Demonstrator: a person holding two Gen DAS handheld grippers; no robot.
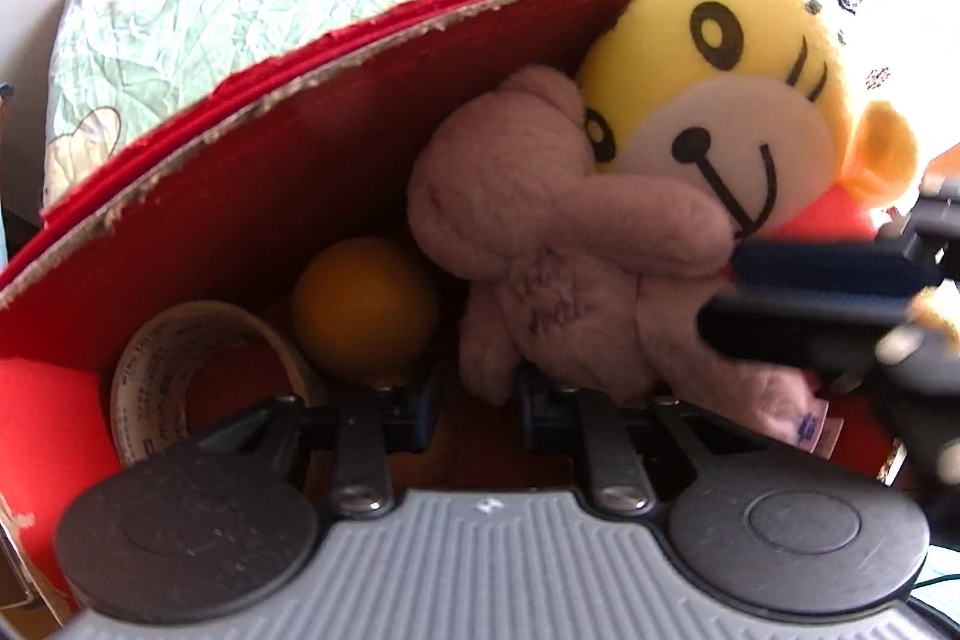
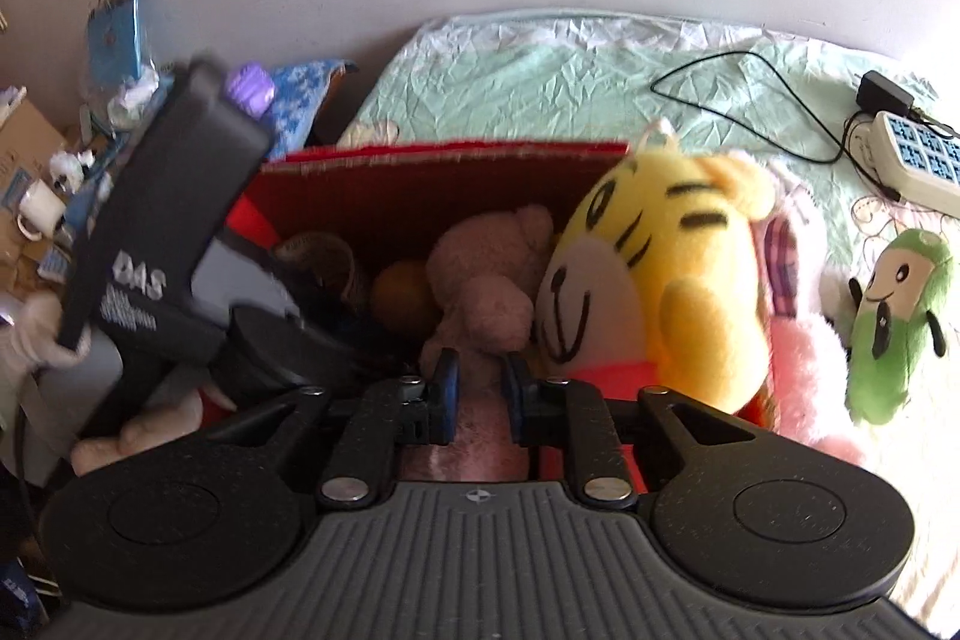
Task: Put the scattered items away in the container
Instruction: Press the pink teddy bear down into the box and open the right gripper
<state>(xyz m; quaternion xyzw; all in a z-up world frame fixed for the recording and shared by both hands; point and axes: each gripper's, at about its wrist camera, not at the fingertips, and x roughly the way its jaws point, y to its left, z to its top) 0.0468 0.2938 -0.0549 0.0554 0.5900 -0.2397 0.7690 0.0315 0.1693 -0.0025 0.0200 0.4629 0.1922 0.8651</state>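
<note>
The left claw (image 1: 477,403) is lowered into the red box (image 1: 336,100); its jaws are drawn in as far as they go, with the pink bear's (image 1: 570,244) foot lying at the gap between the tips, though it cannot be told whether the foot is pinched. Just left of the tips a tape roll (image 1: 198,370) leans on the box floor, and an orange ball (image 1: 366,310) is lodged behind it, touching the bear's side. The bear is slumped against the box wall, with the yellow tiger (image 1: 732,58) pressed on top of its head and shoulder.

The right claw (image 2: 477,388) is seen from the side in the left view, laid across the bear's lower body. In its own view, pink plush fills the narrow gap between its pads, so a part of the bear is clamped.

Beyond the box, a green plush (image 2: 897,328) lies on the bedsheet (image 2: 540,64), well apart from both claws. Farther back, a power strip (image 2: 918,154) and a black cable (image 2: 738,88) are noted on the sheet.
</note>
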